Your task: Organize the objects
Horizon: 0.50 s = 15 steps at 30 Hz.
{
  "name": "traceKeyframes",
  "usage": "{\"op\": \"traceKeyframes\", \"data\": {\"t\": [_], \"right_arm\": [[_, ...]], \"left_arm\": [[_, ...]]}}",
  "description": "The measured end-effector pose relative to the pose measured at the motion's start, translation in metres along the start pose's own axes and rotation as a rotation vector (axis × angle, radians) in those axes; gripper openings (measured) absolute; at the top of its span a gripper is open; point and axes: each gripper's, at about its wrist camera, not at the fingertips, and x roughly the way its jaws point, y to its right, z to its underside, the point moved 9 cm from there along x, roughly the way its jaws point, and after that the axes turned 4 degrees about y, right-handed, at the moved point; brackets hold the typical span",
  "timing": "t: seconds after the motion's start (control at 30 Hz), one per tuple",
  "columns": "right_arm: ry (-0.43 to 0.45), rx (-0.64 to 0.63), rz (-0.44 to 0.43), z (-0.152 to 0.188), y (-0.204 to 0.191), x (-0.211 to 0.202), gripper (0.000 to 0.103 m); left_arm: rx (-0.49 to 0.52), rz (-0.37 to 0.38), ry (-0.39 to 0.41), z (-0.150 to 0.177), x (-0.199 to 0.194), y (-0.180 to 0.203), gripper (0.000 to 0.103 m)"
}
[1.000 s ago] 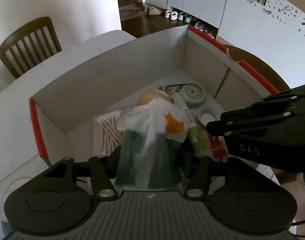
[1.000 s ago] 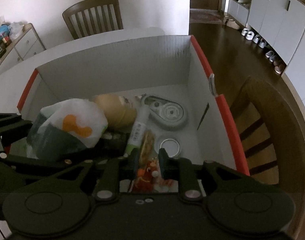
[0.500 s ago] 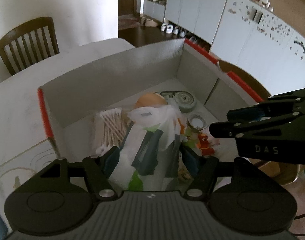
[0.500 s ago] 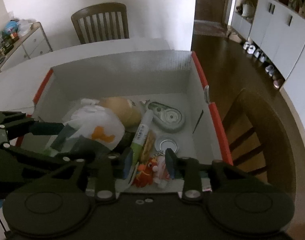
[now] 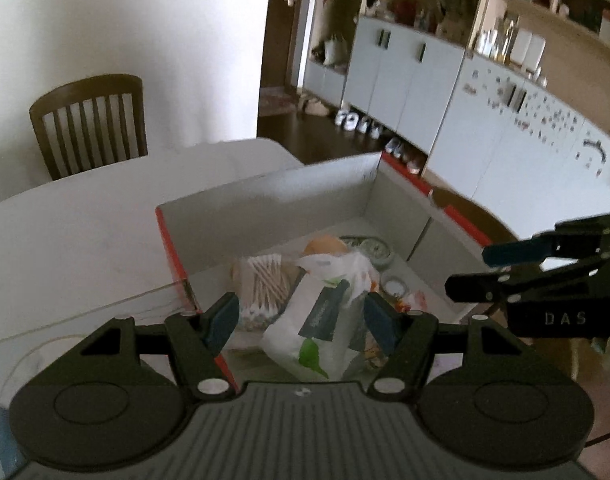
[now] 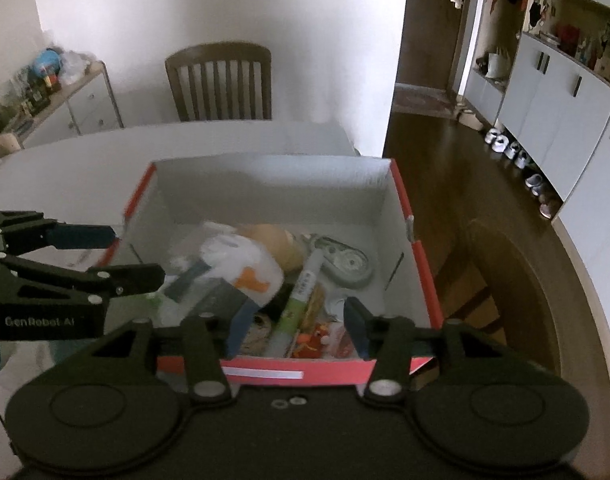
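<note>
A red-rimmed cardboard box (image 5: 169, 240) (image 6: 419, 264) stands on the white table. In it lie a white plastic bag with dark packets (image 5: 325, 320) (image 6: 233, 276), a pack of cotton swabs (image 5: 261, 284), a tan round object (image 6: 277, 240), a tape dispenser (image 6: 345, 260), a green-white tube (image 6: 301, 296), a small lid and a red-orange toy (image 6: 317, 338). My left gripper (image 5: 301, 320) is open and empty above the box's near edge. My right gripper (image 6: 295, 324) is open and empty, raised above the box's front wall.
A wooden chair (image 6: 221, 80) stands at the table's far side. Another chair (image 6: 505, 280) is right of the box. White cabinets (image 5: 425, 92) and shoes line the right wall. A dresser with clutter (image 6: 57, 96) is at the far left.
Both grippers opened, let go of the plastic bag and the small toy, and pulled up and back from the box. The bag now lies in the box.
</note>
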Motion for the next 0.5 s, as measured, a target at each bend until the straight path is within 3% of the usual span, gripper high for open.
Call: {"op": "traceKeyframes", "data": {"t": [0.23, 0.33, 0.5], "right_arm": [[0.050, 0.006, -0.028, -0.004, -0.023, -0.032, 0.059], [0.074, 0.002, -0.031, -0.004, -0.032, -0.044, 0.062], [0.101, 0.002, -0.032, -0.003, -0.046, -0.058, 0.065]], "left_arm": [[-0.021, 0.032, 0.053, -0.006, -0.037, -0.003, 0.068], [-0.022, 0.045, 0.064, -0.005, -0.049, -0.003, 0.077], [-0.032, 0.077, 0.080, -0.001, -0.066, -0.005, 0.081]]}}
